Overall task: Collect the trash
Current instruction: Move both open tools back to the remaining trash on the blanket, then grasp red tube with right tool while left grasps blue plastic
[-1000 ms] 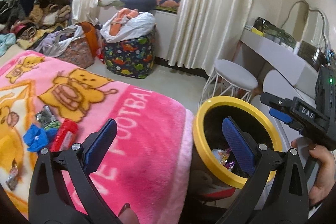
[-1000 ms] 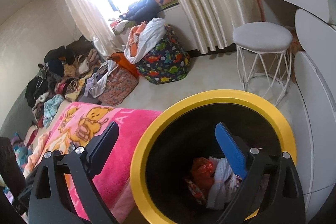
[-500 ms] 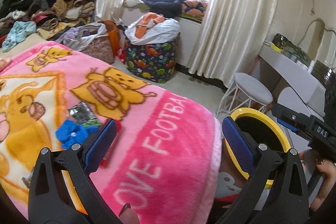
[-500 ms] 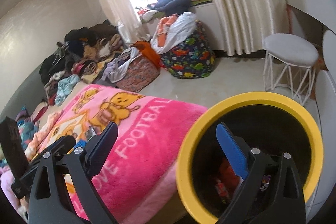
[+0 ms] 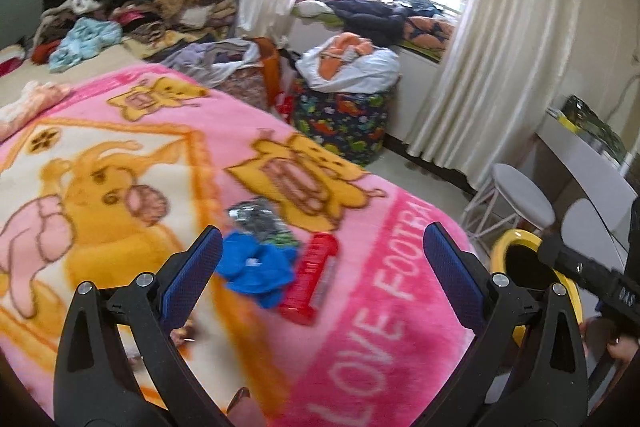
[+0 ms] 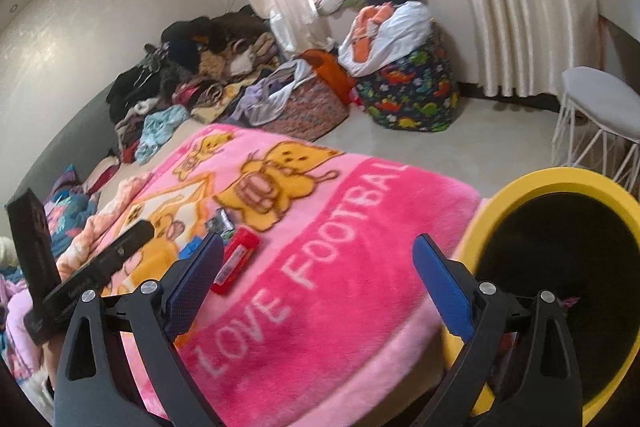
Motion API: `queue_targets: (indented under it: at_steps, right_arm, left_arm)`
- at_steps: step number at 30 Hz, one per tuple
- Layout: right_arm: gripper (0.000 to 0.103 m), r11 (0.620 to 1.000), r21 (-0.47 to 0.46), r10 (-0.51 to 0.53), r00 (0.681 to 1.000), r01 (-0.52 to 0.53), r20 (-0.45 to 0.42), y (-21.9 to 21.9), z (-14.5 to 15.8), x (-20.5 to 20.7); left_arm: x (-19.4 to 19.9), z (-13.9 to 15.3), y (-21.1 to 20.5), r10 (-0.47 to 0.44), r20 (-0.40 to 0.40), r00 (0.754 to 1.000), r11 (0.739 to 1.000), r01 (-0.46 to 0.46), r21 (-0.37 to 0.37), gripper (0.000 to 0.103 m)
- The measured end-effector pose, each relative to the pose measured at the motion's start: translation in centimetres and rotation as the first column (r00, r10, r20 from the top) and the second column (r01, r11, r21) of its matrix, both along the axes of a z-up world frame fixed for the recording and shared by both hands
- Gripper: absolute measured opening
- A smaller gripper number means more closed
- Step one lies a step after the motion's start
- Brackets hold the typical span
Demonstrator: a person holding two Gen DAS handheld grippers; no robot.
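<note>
trash [image 5: 276,267] now between left gripper [image 5: 322,273] jaws, bin [image 6: 560,267] aside

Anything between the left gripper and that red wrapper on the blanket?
Nothing visible does. The open left gripper faces the flat red wrapper on the pink blanket; a crumpled blue wrapper lies against its left side.

The left gripper [image 5: 320,275] is held level with its blue-padded jaws spread wide and nothing between them. The right gripper [image 6: 316,283] hangs alongside at its right, jaws equally wide and empty, a hand [image 5: 618,345] wrapped around its handle.
</note>
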State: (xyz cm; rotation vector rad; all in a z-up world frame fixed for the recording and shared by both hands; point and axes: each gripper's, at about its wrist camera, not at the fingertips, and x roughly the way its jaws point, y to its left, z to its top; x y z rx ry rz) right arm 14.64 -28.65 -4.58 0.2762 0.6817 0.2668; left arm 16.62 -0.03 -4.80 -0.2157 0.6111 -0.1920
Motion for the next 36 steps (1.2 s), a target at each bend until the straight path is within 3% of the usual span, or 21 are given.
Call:
queue_targets:
  at_steps: [11,17,22,36]
  right_arm:
    - [0.092,0.994,0.006,0.110,0.991,-0.110,-0.076,5.3,-2.2,3.3]
    - [0.092,0.987,-0.025,0.155,0.983,-0.159,-0.102,8.2,-3.2,5.0]
    - [0.083,0.984,-0.049,0.160,0.976,-0.169,-0.147,9.9,-4.8,7.0]
    - [0.059,0.975,0.071,0.222,0.925,-0.210,-0.308,12.9,-9.6,12.0]
  left_arm:
    - [1.7,-2.3,6.0,0.072,-0.101,0.992,0.997,-0.076,-0.031,0.092]
    - [2.7,-3.9,7.6,0.054,-0.155,0.986,0.995,-0.066,-0.075,0.077]
    - [4.3,-5.3,8.1,-0.006,-0.221,0.975,0.986,-0.031,-0.162,0.062]
    - [7.2,-7.9,7.7,-0.070,-0.327,0.942,0.977,-0.001,-0.212,0.046]
